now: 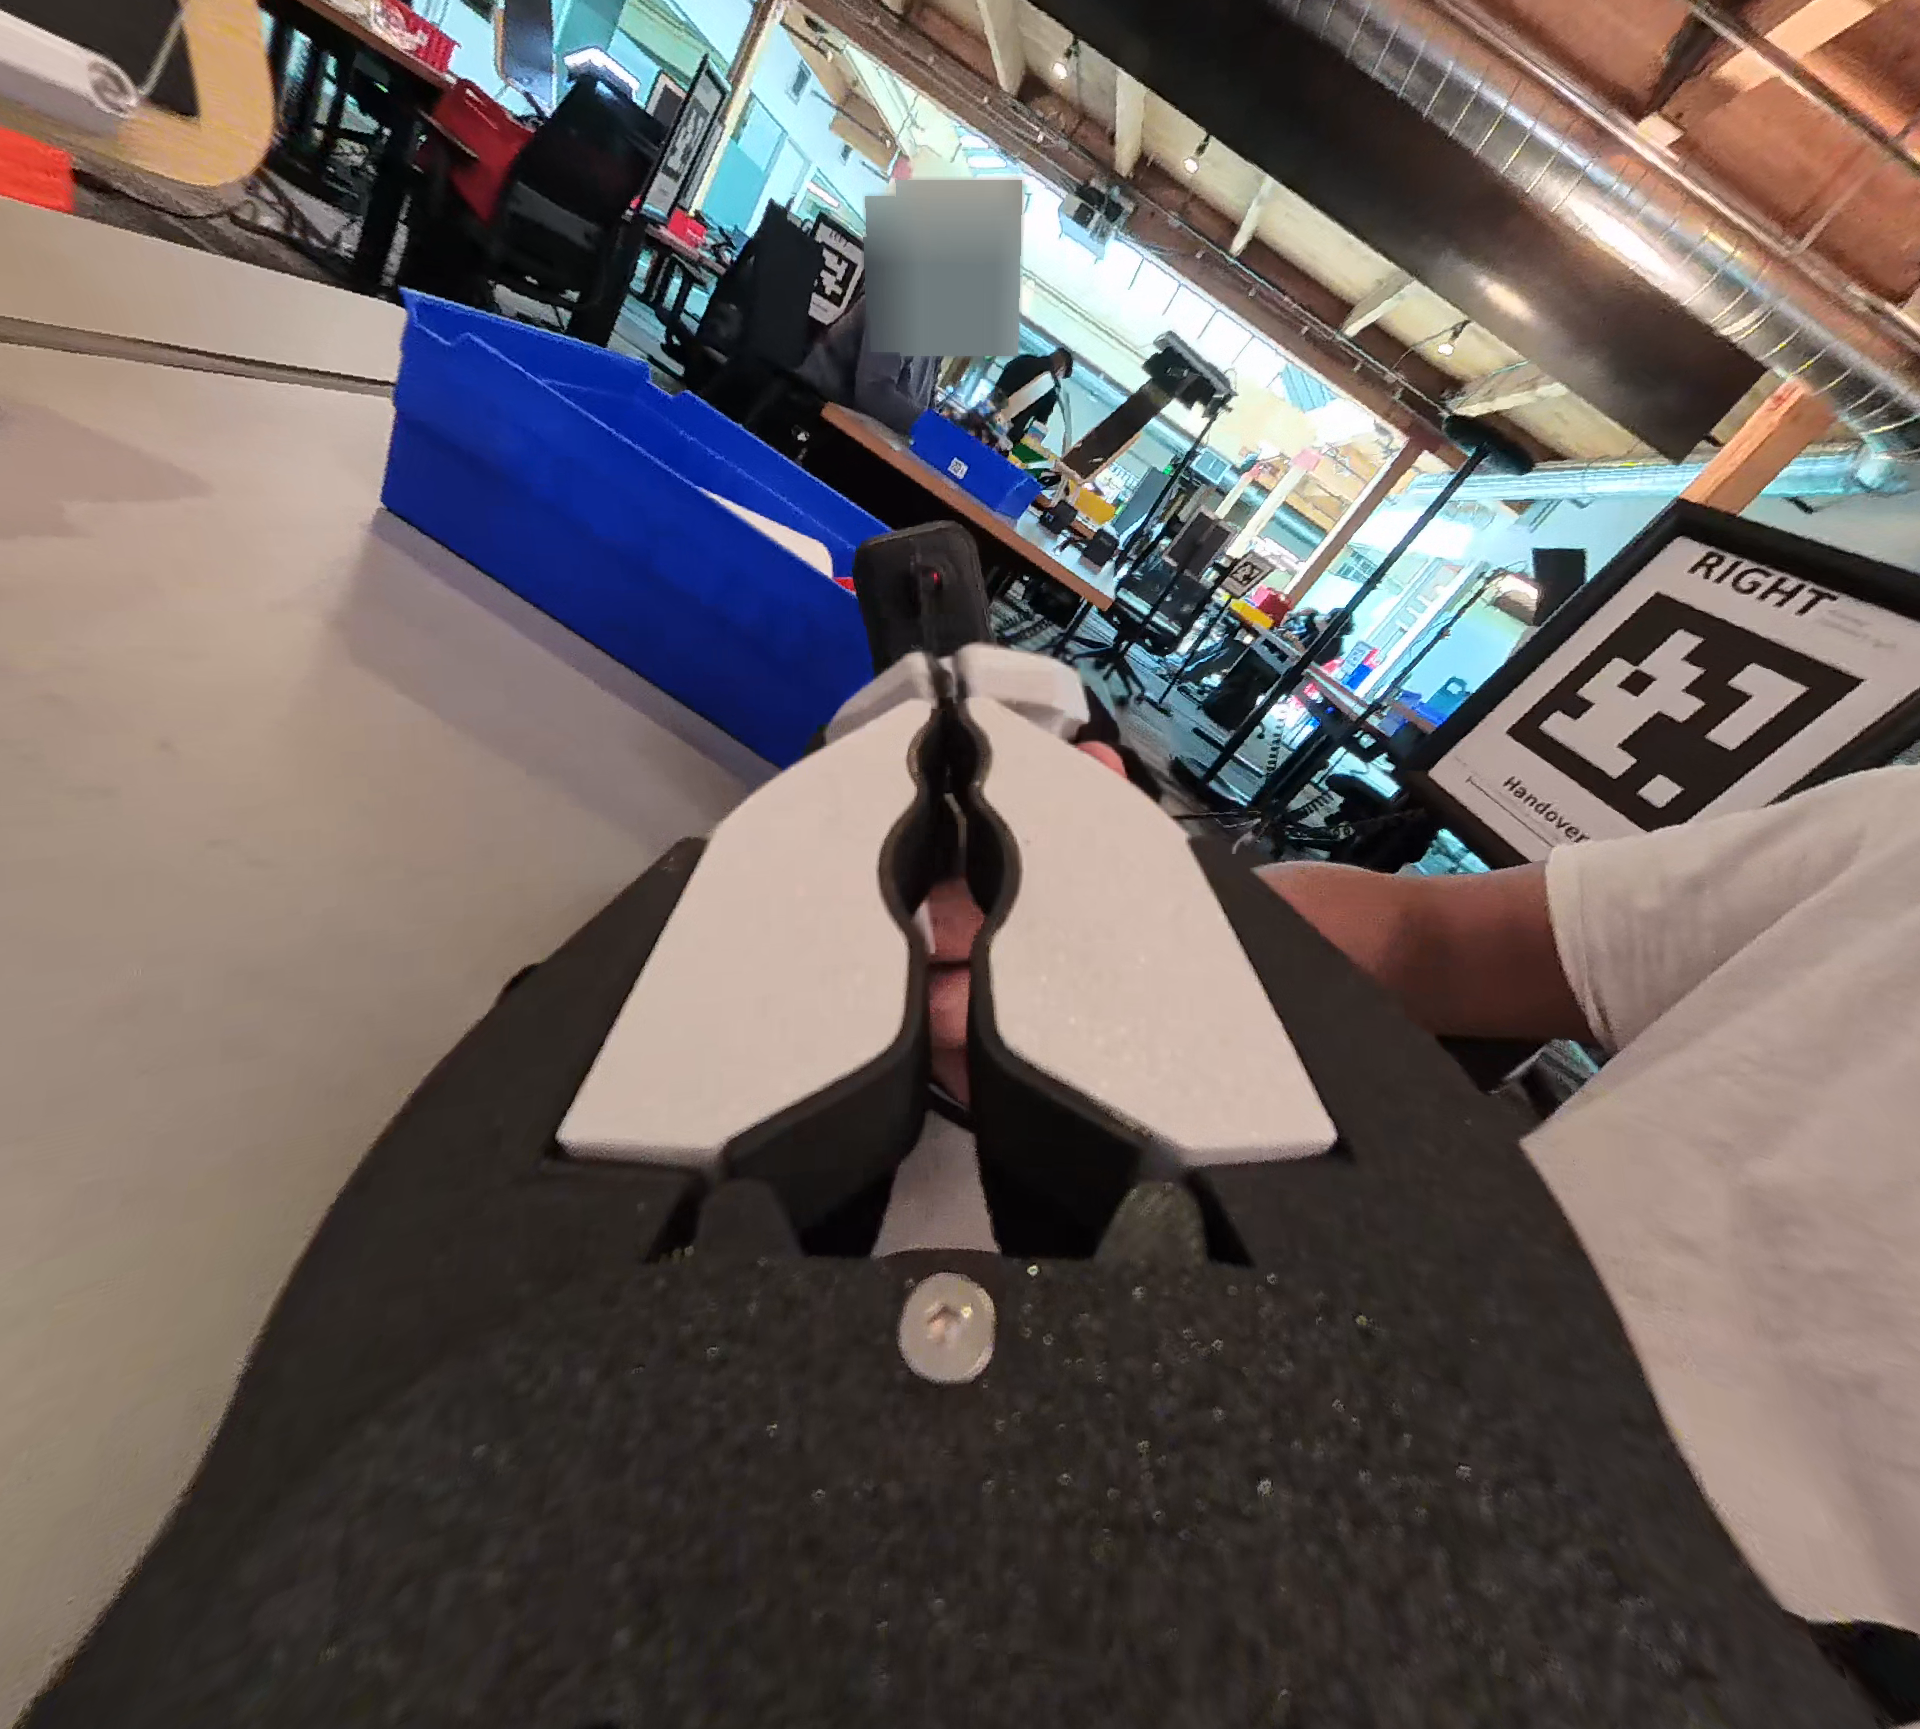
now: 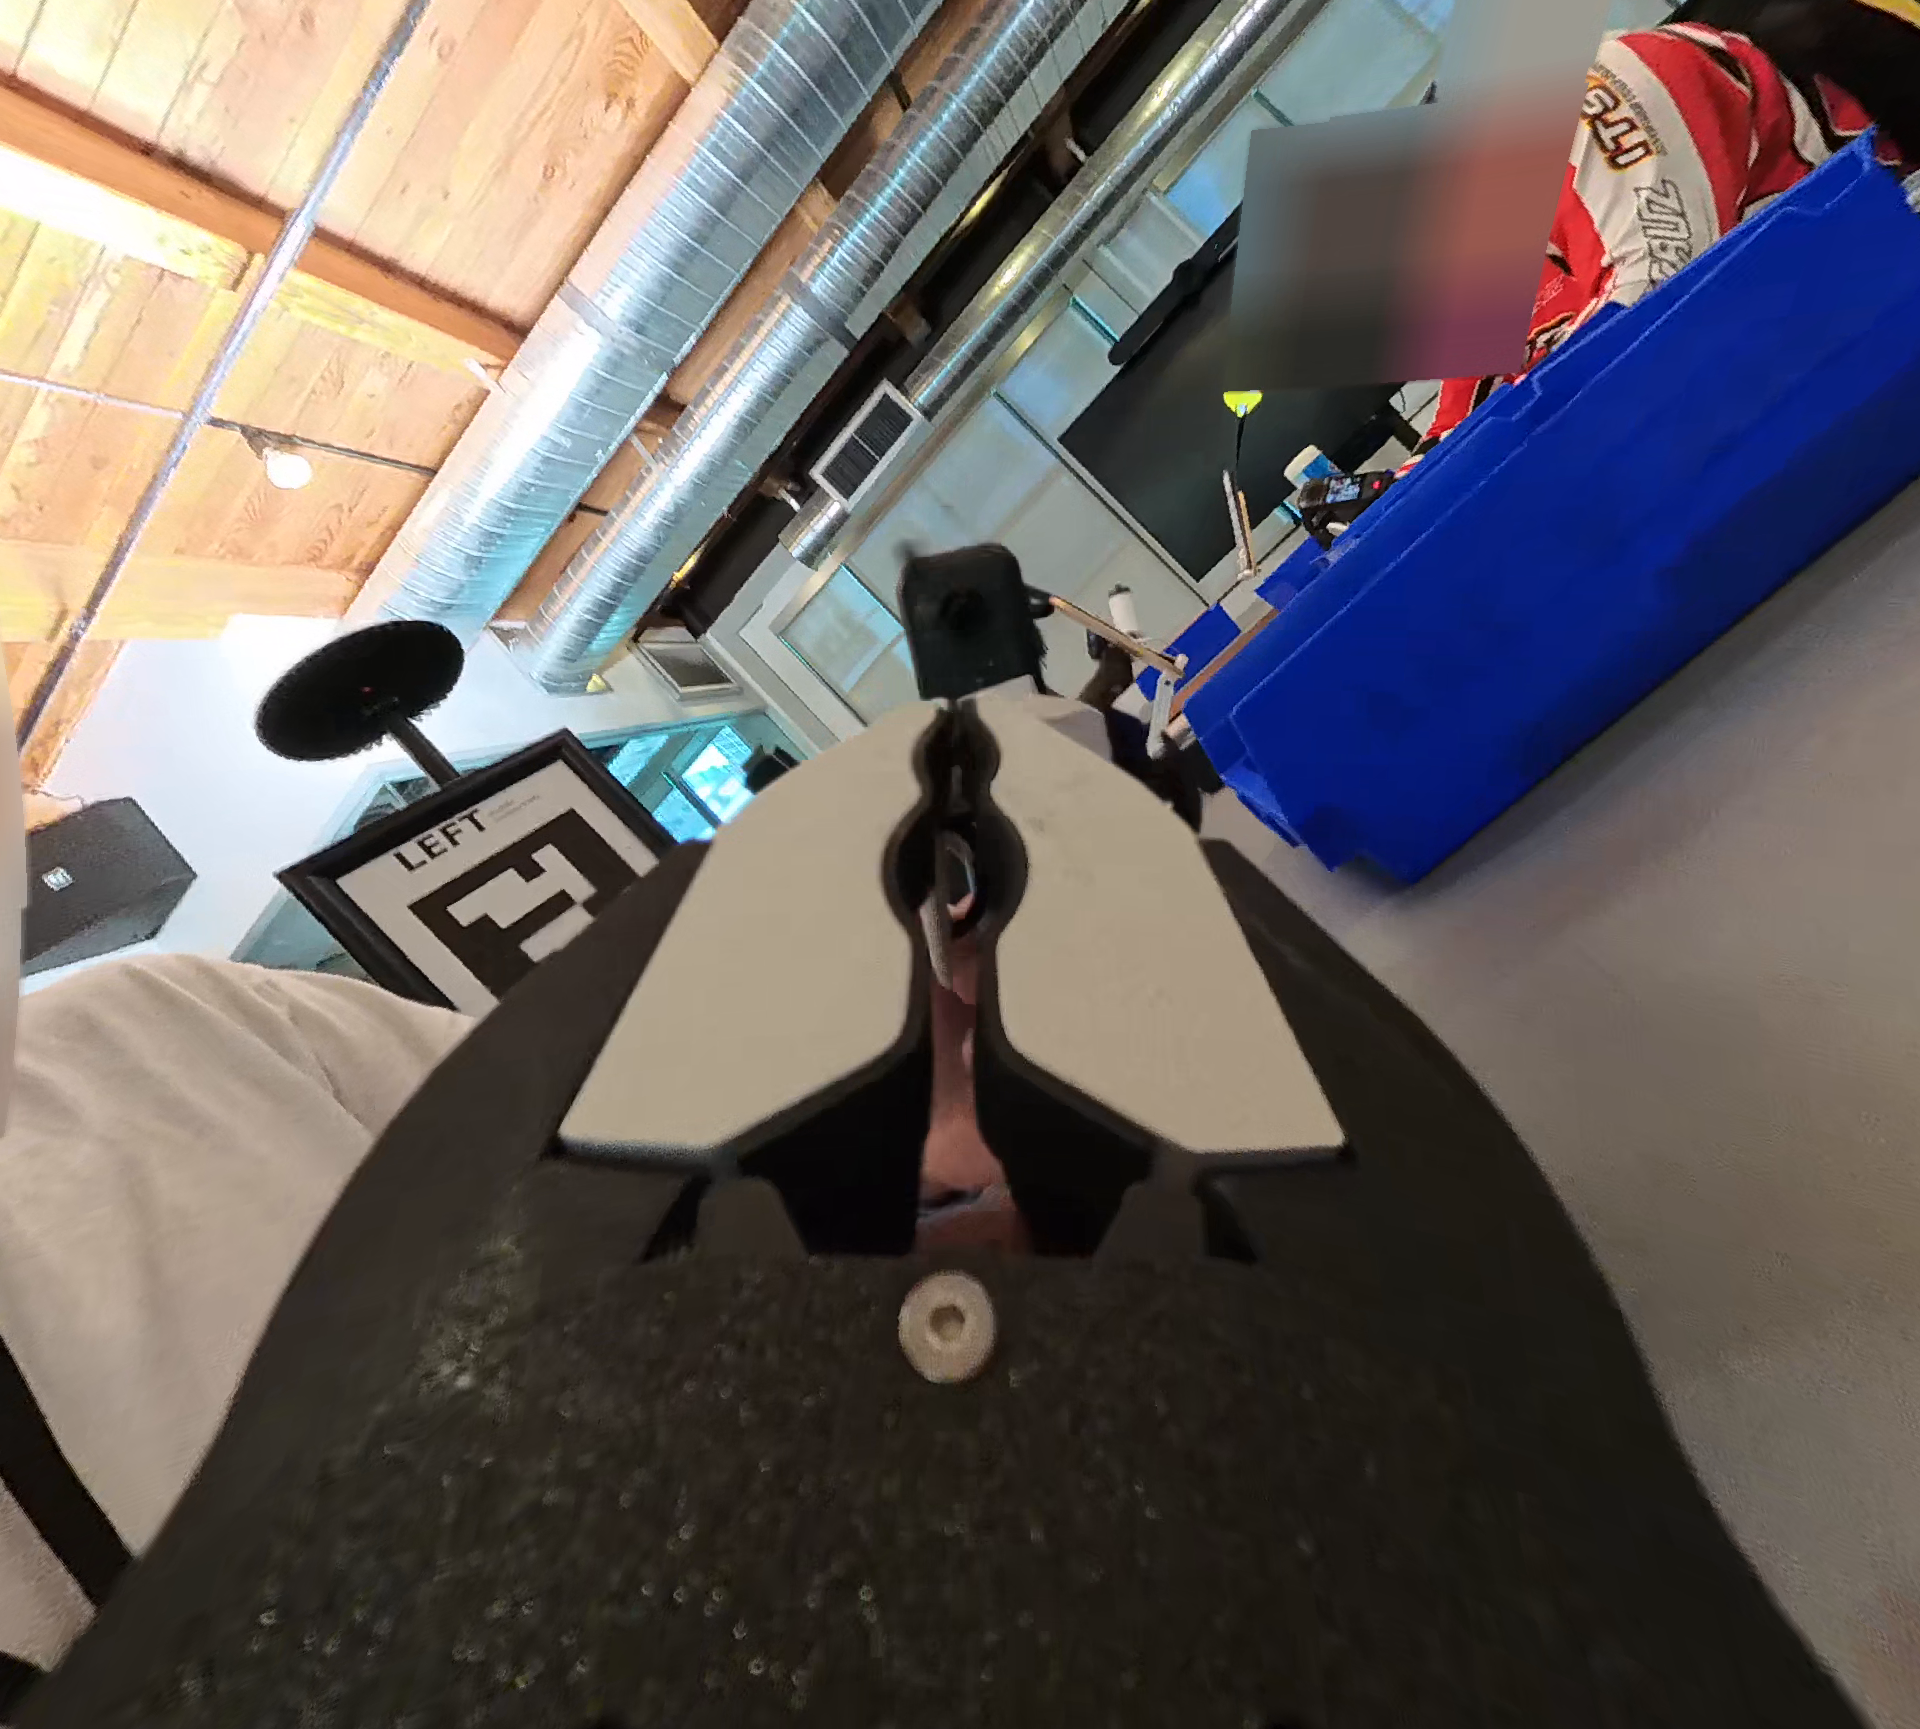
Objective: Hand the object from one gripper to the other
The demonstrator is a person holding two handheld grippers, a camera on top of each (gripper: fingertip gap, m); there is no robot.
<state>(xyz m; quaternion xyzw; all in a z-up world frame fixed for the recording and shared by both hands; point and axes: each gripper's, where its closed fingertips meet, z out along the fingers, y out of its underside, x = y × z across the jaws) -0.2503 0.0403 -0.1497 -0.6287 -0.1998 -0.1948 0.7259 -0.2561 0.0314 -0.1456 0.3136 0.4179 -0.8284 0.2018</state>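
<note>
My left gripper (image 1: 945,729) and my right gripper (image 2: 948,723) meet tip to tip above the grey table (image 1: 208,744). In the left wrist view the right gripper's white fingertips (image 1: 1013,682) and its black camera (image 1: 920,599) sit just beyond my own tips. A thin dark object (image 1: 948,692) runs edge-on between both pairs of tips. In the right wrist view a thin silvery piece of the object (image 2: 951,895) lies inside the shut jaws, and the left gripper's black camera (image 2: 966,625) stands just past the tips. Both grippers look shut on the object.
A blue bin (image 1: 623,474) stands on the table beyond the grippers; it also shows in the right wrist view (image 2: 1558,599). A framed marker sign (image 1: 1673,703) stands to the right, another (image 2: 488,890) to the left. The person's arm and white sleeve (image 1: 1714,1056) are close by.
</note>
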